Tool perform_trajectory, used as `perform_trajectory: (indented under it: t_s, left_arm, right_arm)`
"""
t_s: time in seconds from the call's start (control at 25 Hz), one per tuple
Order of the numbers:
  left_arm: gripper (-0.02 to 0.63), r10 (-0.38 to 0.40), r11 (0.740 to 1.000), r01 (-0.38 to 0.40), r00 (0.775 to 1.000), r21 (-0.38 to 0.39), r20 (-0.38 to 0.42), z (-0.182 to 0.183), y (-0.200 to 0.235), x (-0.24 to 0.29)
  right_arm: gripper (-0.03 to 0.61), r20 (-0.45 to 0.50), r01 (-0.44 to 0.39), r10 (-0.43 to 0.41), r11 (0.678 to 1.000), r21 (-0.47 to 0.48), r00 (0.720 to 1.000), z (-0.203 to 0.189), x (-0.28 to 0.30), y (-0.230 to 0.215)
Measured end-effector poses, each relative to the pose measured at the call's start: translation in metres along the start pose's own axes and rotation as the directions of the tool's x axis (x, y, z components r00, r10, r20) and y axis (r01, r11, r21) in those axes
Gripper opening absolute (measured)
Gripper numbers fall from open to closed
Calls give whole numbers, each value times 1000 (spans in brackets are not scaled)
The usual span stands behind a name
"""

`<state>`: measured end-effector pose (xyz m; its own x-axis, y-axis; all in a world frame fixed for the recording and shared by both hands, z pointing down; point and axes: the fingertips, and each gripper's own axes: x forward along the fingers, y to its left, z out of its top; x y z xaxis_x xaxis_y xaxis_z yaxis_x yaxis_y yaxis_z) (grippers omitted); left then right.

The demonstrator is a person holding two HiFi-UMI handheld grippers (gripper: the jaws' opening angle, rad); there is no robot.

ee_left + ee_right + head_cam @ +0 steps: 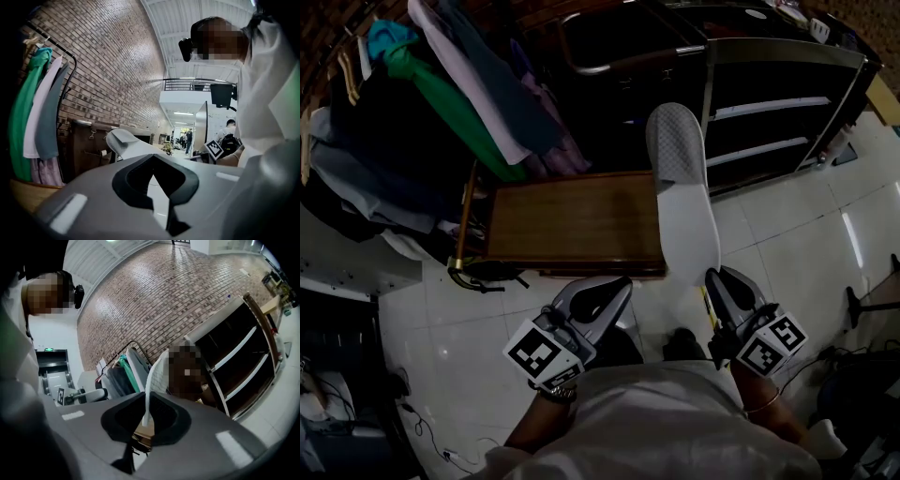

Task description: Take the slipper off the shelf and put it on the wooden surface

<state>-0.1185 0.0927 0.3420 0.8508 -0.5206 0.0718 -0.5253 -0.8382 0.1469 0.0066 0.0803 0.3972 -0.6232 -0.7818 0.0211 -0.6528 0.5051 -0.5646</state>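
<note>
Pale tiled floor [787, 234], dark shelf [769, 103] with contents too dim to read. At right edge of wooden tabletop [572, 220], white slipper [680, 178] clamped by heel in right tongs [710, 274]; contact with tabletop unclear. Left tongs [626, 281] closed, empty.

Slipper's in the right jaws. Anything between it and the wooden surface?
Nothing visible. The slipper, clamped in the right gripper, hangs by the right edge of the wooden surface; that top looks bare. Hanging clothes only reach its far left corner.
</note>
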Motion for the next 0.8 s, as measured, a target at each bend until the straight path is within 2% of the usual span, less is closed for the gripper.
perform_trajectory:
  t_s: [0.2,0.4,0.52,0.64,0.8]
  left_arm:
    - [-3,2,999,0,997,32,-78,-9,55,-46]
    - [-3,2,999,1,998,45,-69,-17,108,-85]
    - [-3,-42,999,44,994,13,-102,-33,127,-103]
    - [-3,-42,999,40,995,-28,-93,-37,157,-126]
    - [-3,-48,999,47,996,-20,-73,-31,189,-150]
  right_arm:
    - [29,0,31,-31,999,20,1000,-34,52,22]
    - [29,-26,84,-81,979,187,996,-97,105,9]
    - [31,-51,124,-116,969,214,992,-133,128,-4]
    - [31,-75,146,-134,969,198,988,-163,156,-17]
    - [29,-111,174,-150,950,257,982,-205,187,-32]
